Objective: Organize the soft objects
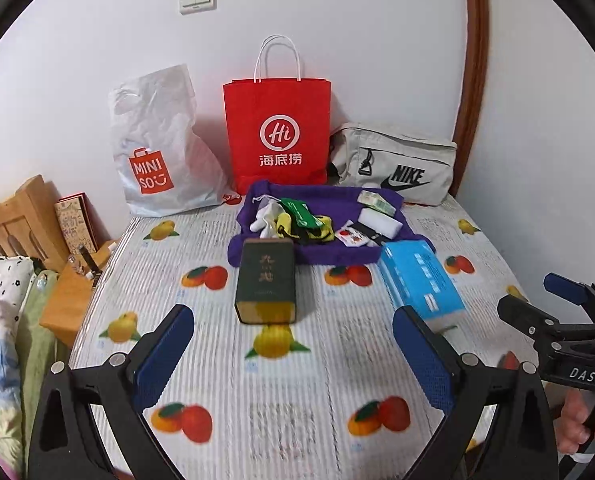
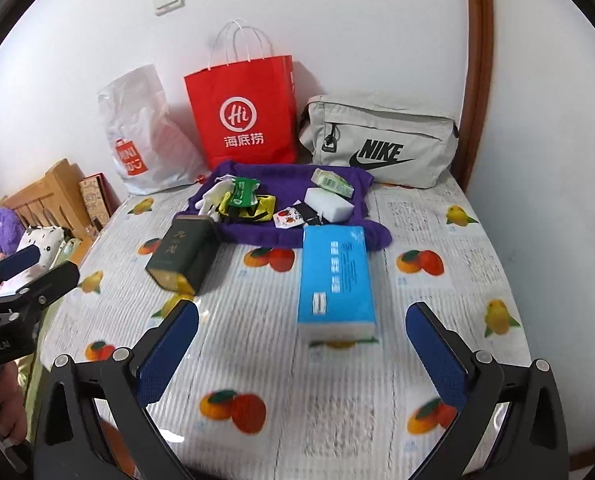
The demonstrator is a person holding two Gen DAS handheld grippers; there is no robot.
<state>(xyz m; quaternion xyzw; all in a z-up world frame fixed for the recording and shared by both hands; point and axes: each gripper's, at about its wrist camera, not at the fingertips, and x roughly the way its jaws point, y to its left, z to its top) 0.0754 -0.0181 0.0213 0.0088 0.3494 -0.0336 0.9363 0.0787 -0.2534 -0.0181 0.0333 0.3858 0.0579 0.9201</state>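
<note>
Hovering empty over the table, left gripper (image 1: 293, 344) and right gripper (image 2: 301, 340) had jaws wide apart; tissue pack (image 2: 333, 276) and green box (image 1: 265, 284) lay clear of the purple cloth (image 1: 337, 254), probably staged for sorting.

Tin box (image 1: 266, 280) sits frame-centre, tissue pack (image 1: 419, 278) right of it. Behind both, the cloth (image 1: 257, 254) carries small items; three bags line the wall.

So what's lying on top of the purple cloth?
On the purple cloth: a white glove, green packets, a yellow-black item, a white sponge block, a green-white packet and a small fruit-print card. Anything beneath the pile is covered.
</note>
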